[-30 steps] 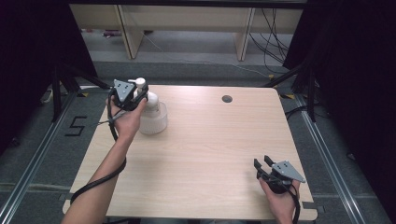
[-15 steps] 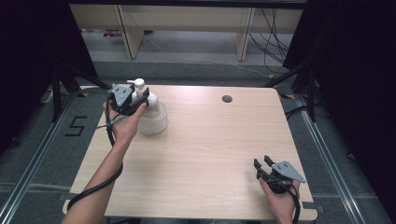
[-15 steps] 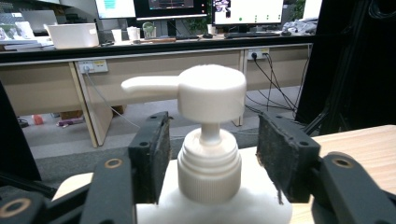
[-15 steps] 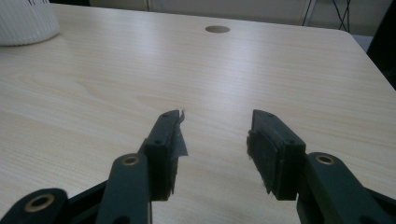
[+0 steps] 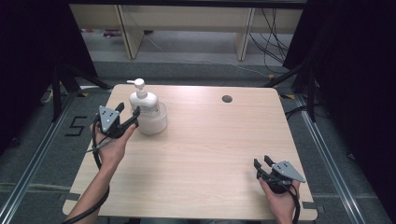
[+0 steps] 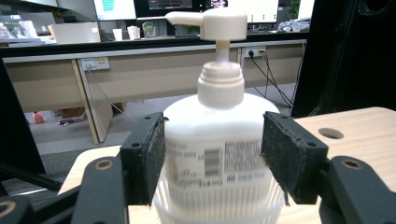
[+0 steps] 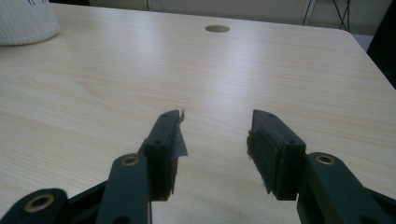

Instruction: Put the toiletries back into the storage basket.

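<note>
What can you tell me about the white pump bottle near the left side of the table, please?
The pump bottle is white, plastic-looking, with a ribbed collar and a long-nosed pump head. A printed label with a barcode faces the left gripper. It stands upright inside a ribbed white cup on the table. The gripper's open jaws, just opened, flank it without pressing.

Count, taken relative to the table [image 5: 201,154]:

- Pump bottles: 1, white [image 5: 143,99], at the table's far left.
- Ribbed white cups: 1 [image 5: 154,122], at the far left, the bottle standing in it.
- Round holes in the tabletop: 1 [image 5: 227,99], near the far edge, right of centre.
- Grippers: 2. Left gripper [image 5: 130,118] just beside the cup; right gripper [image 5: 263,163] at the near right corner.
- Hands: 2, one per gripper.
- Floor markings reading "5": 1 [image 5: 77,126], left of the table.
</note>
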A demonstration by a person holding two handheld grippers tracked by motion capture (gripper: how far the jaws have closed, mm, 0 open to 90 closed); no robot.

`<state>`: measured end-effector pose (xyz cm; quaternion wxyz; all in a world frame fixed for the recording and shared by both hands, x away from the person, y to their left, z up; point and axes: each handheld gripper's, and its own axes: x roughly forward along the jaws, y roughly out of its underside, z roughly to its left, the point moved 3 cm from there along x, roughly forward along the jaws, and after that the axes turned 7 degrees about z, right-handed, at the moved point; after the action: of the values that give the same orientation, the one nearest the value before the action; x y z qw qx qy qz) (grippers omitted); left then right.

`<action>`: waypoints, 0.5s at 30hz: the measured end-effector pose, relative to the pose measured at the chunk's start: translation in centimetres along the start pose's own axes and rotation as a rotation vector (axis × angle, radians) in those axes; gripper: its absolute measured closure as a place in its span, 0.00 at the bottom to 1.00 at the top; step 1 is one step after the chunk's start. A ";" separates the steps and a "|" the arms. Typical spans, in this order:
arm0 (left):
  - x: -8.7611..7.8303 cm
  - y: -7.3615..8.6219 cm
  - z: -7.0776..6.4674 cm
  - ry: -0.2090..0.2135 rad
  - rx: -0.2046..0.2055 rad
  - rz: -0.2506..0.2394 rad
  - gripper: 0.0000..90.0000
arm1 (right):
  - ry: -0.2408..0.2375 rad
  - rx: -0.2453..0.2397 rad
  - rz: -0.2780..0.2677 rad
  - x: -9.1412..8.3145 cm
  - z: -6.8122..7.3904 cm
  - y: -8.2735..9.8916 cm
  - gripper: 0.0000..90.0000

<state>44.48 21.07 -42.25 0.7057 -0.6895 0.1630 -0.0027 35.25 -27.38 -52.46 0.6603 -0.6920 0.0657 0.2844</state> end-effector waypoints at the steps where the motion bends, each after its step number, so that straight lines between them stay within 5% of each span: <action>1: -0.3 0.3 0.0 0.003 -0.006 0.000 0.43 | -0.004 -0.005 0.003 0.0 0.0 0.0 0.60; 15: -4.8 5.9 0.9 -0.005 0.005 0.032 0.43 | 0.006 -0.008 0.000 0.0 0.0 0.0 0.60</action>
<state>38.86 23.36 -46.87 0.7077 -0.6852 0.1722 0.0100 35.27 -27.41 -52.48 0.6575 -0.6953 0.0663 0.2826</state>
